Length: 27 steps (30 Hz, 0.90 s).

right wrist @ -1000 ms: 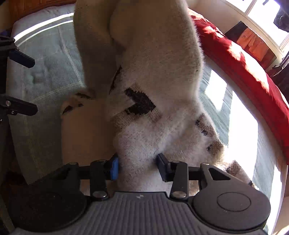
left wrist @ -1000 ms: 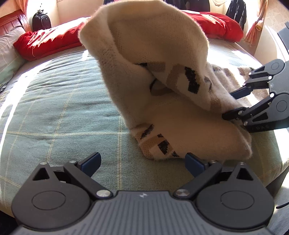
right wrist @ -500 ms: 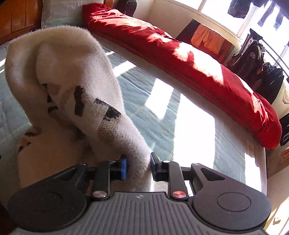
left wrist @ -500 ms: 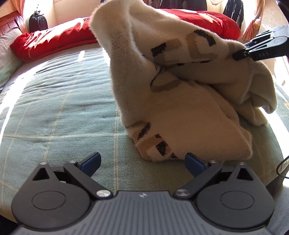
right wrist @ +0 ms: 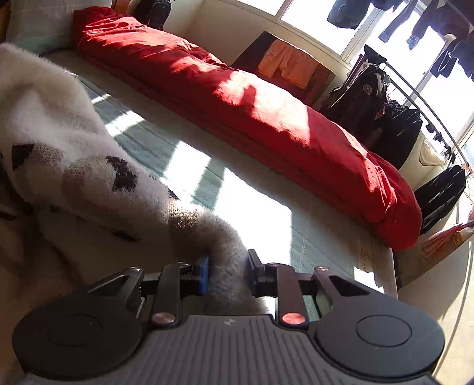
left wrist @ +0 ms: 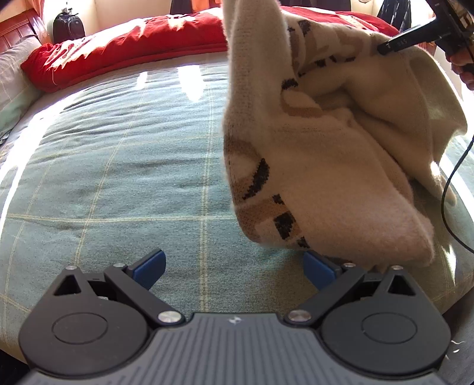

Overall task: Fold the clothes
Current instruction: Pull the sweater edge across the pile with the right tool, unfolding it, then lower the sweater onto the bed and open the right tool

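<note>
A fluffy cream sweater (left wrist: 326,165) with black and tan blocks hangs half lifted over the green checked bedspread (left wrist: 118,163). My right gripper (left wrist: 382,49) is high at the top right of the left wrist view, shut on a bunched fold of the sweater. In its own view the pads of the right gripper (right wrist: 228,272) pinch that fold, and the rest of the sweater (right wrist: 59,142) trails down to the left. My left gripper (left wrist: 234,266) stands open low over the bed. The sweater's bottom corner droops beside its right finger (left wrist: 318,268). Nothing lies between its fingers.
A red duvet (left wrist: 133,50) lies bunched along the far side of the bed, with a black bag (left wrist: 68,28) behind it. Dark clothes hang on a rack (right wrist: 385,97) by the window. A black cable (left wrist: 444,189) dangles at the bed's right edge. A hand (left wrist: 462,68) grips the right tool.
My right gripper closed on a fold of the sweater and carried it up and to the right, pulling the cloth off the bed. The left gripper stayed where it was, open.
</note>
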Each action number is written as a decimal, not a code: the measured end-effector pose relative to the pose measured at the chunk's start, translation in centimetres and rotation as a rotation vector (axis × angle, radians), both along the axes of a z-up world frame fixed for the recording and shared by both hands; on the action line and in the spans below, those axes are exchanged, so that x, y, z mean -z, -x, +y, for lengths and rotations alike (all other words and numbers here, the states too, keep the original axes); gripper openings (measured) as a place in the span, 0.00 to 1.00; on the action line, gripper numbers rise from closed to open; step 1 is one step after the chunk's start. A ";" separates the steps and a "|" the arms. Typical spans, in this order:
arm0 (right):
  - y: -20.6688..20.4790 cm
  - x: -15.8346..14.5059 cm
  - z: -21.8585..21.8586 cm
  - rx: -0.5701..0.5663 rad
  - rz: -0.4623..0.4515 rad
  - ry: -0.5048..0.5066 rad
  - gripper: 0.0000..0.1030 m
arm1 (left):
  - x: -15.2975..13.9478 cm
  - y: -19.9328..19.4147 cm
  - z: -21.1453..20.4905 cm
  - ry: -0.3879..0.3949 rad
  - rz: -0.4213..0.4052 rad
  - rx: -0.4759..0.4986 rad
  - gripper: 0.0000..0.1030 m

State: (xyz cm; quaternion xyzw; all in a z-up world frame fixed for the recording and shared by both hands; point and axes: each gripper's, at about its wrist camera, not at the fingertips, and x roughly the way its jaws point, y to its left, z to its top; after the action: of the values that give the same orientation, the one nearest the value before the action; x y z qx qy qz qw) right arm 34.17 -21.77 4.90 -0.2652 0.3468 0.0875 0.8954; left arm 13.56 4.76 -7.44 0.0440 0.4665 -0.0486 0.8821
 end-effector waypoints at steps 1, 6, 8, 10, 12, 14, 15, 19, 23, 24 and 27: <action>-1.1 0.3 -0.2 0.021 0.000 0.000 0.27 | 0.1 -0.2 0.0 -0.001 0.002 -0.001 0.96; -5.1 2.1 -1.9 0.108 0.011 0.011 0.27 | 0.5 -1.0 0.1 -0.003 0.013 -0.004 0.96; -6.6 3.1 -2.7 0.147 0.018 0.029 0.27 | 0.7 -1.3 0.2 -0.003 0.019 -0.007 0.96; -7.9 4.3 -3.6 0.194 0.035 0.035 0.28 | 1.0 -1.6 0.2 -0.001 0.026 -0.009 0.96; -8.8 5.3 -4.4 0.239 0.048 0.034 0.28 | 1.2 -1.9 0.2 -0.003 0.032 -0.009 0.96; -9.4 5.9 -5.0 0.266 0.066 0.013 0.29 | 1.4 -2.1 0.1 -0.005 0.036 -0.009 0.96; -9.5 6.0 -5.2 0.273 0.069 0.000 0.30 | 1.4 -2.2 0.1 -0.004 0.038 -0.009 0.96; -8.5 5.2 -5.0 0.267 0.052 -0.026 0.37 | 1.4 -2.4 -0.4 -0.002 0.042 -0.002 0.96; -6.8 2.9 -5.0 0.234 0.038 -0.082 0.39 | 1.1 -2.3 -0.9 -0.005 0.036 0.008 0.96; -6.3 2.2 -5.1 0.226 0.036 -0.102 0.41 | 1.0 -2.2 -0.9 -0.005 0.032 0.011 0.96; -4.1 0.0 -4.9 0.185 0.049 -0.183 0.50 | 0.2 -1.7 -1.1 0.000 0.015 0.014 0.96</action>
State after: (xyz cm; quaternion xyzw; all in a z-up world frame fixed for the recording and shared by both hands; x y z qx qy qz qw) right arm 38.28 -26.71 4.85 -0.1471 0.3824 0.0423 0.9113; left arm 15.26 3.64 -7.67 0.0470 0.4727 -0.0549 0.8783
